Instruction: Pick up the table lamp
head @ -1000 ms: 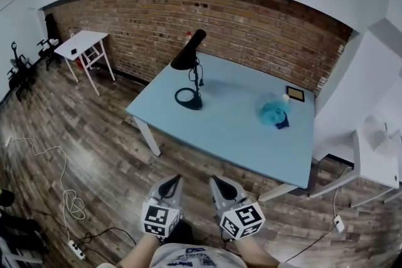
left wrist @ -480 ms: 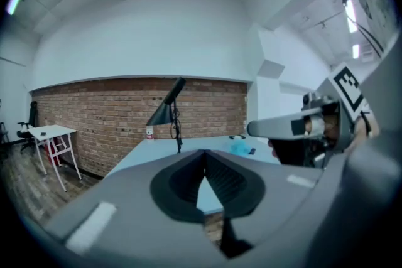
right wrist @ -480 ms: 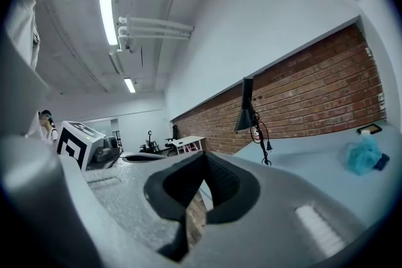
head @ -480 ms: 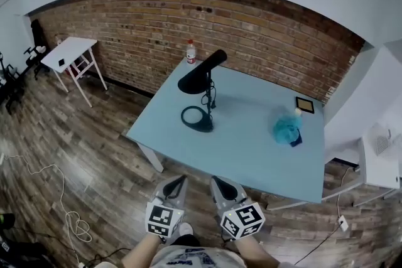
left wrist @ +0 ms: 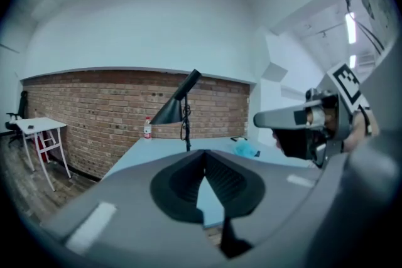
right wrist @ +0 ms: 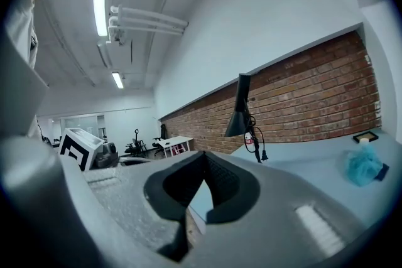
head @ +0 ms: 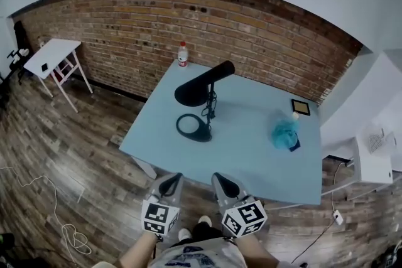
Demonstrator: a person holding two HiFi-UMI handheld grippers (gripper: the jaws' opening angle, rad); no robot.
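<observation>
A black table lamp (head: 202, 95) with a ring base, thin stem and slanted cone shade stands on the left half of the light blue table (head: 251, 147). It also shows in the left gripper view as the lamp (left wrist: 179, 108) and in the right gripper view as the lamp (right wrist: 243, 116), its cord and plug hanging by the stem. My left gripper (head: 172, 180) and right gripper (head: 220, 181) hover side by side in front of the table's near edge, well short of the lamp. Both are shut with nothing between their jaws.
On the table sit a teal fluffy object (head: 284, 132), a small dark framed picture (head: 300, 107) and a bottle with a red label (head: 183, 54) at the far corner. A brick wall (head: 125, 28) runs behind. A white side table (head: 53, 56) stands to the left, a white cabinet (head: 370, 160) to the right.
The view has drawn closer to the table and shifted left along it. The lamp now lies nearer the middle of the head view, and the bottle has come into sight. Both grippers stay shut.
</observation>
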